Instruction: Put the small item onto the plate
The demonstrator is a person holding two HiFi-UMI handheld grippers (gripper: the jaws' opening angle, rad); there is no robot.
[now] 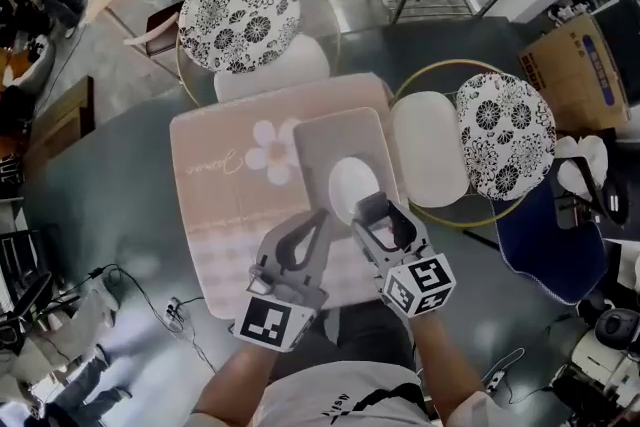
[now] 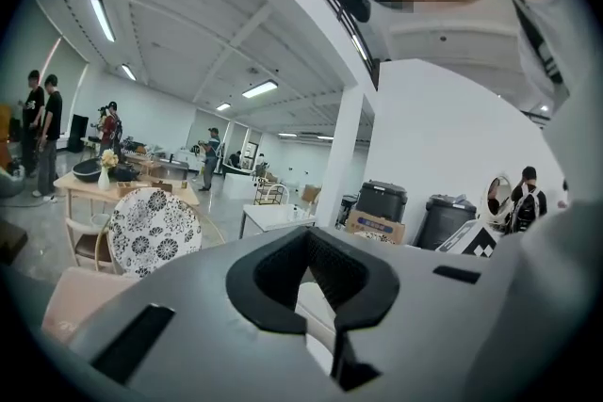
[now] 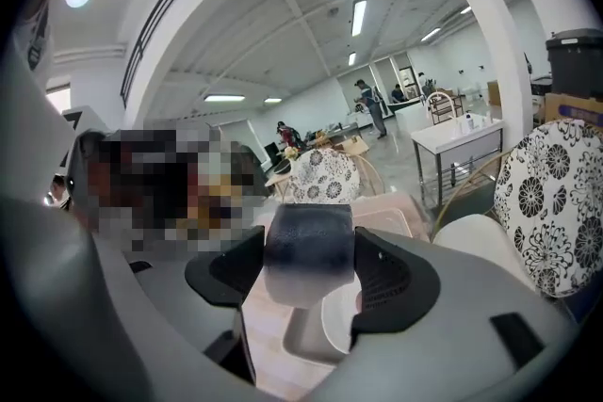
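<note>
Dark glass table | pink flower-print placemat | floral-backed chairs beyond | grey rectangular tray | white oval plate on the tray | my right claw grasping a small dark-to-pale block at the plate's near rim | my left claw clenched, empty, just beside

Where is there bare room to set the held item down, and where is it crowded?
The white plate lies bare, ahead of the right gripper holding the small item. The pink placemat is free left of the grey tray, and the dark table left of it. Crowded: the mat's near edge, where the left gripper hangs too.
</note>
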